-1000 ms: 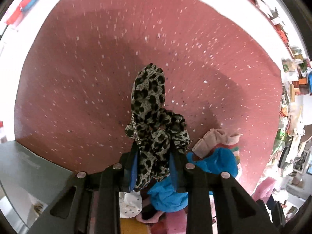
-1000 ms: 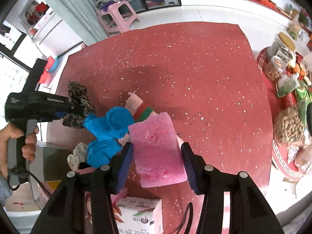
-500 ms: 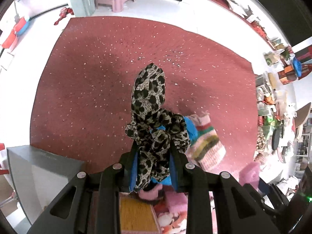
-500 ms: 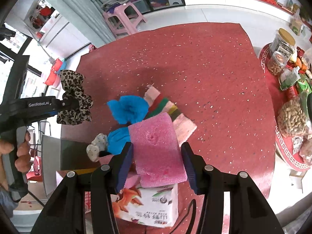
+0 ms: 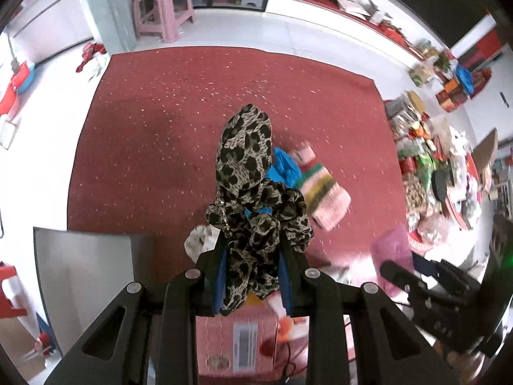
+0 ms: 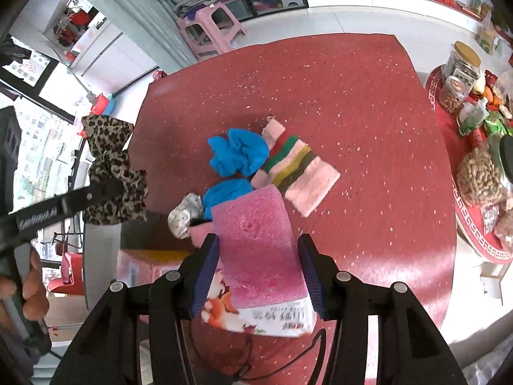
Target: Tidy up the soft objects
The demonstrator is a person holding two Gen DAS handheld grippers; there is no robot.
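Observation:
My left gripper (image 5: 253, 256) is shut on a leopard-print scrunchie (image 5: 247, 166), held high above the red table (image 5: 154, 147); it also shows in the right wrist view (image 6: 112, 173). My right gripper (image 6: 259, 260) is shut on a pink sponge (image 6: 259, 243), held above a pink carton box (image 6: 269, 317). On the table lie blue cloths (image 6: 239, 152), a striped knitted piece (image 6: 298, 170) and a white dotted cloth (image 6: 186, 213).
A grey metal box (image 5: 83, 269) stands at the table's left front corner. The pink carton (image 5: 235, 340) lies under my left gripper. Jars and bags of snacks (image 6: 474, 173) crowd a surface to the right. A pink stool (image 5: 162, 9) stands beyond the table.
Both grippers have risen and pulled back from the table with their loads. More of the room, the carton and the grey box have come into view.

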